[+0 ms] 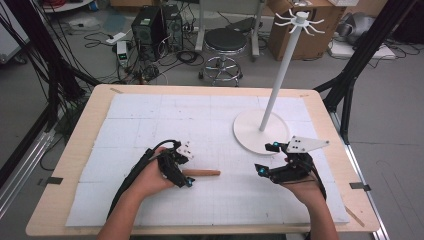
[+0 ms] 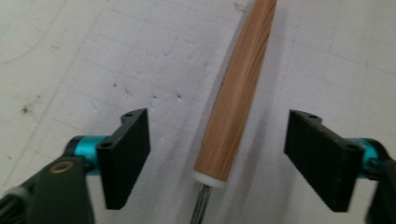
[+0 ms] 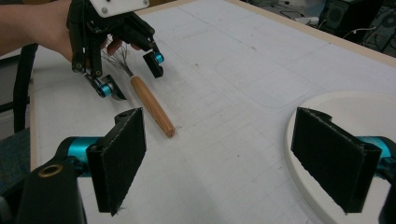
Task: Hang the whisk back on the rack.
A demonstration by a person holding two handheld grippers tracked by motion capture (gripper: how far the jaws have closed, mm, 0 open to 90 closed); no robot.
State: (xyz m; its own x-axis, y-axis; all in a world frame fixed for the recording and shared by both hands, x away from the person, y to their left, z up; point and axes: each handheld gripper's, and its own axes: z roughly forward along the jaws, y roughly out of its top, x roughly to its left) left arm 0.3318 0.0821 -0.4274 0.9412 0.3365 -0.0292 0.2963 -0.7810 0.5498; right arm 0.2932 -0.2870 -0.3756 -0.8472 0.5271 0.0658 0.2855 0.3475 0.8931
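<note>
Wood grain runs along the whisk handle, and it lies flat on the white gridded mat, near the front of the table and a little left of the middle. The left gripper is down over the wire end of the whisk, its jaws standing apart on either side of the handle with clear mat between each pad and the wood, nothing pressing. From the right gripper view you can see thin wires fanning out under that gripper and the handle pointing away from it. The right gripper hovers to the right, well apart from the whisk, jaws wide and holding nothing. Just beyond it sits the round white base of a tall hanger stand.
</note>
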